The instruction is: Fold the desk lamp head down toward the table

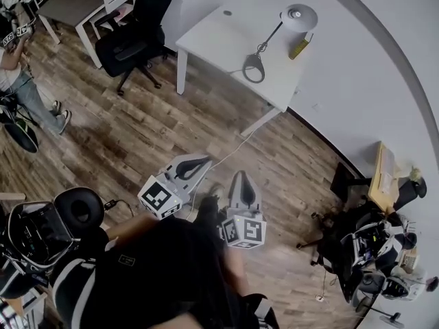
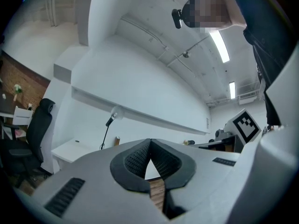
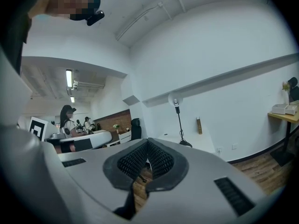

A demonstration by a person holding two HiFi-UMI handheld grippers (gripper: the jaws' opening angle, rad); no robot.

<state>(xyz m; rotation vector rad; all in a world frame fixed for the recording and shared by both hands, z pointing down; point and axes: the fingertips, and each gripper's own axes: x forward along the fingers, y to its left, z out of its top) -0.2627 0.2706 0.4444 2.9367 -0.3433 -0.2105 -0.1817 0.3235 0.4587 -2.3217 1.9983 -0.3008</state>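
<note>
Desk lamp [image 1: 299, 16] is out of reach. Nearest, the left gripper [image 1: 199, 163] and right gripper [image 1: 241, 179] are both closed tight, empty, above wooden floor [image 1: 137, 136]. Farther off, the lamp stands on the white counter [image 1: 216, 40], head raised on its thin arm. Best, I judge, to close in first, pin the base [image 1: 252, 67] with one gripper, then press the head down slowly with the other; the hinge is probably just behind the head, too small to confirm.
</note>
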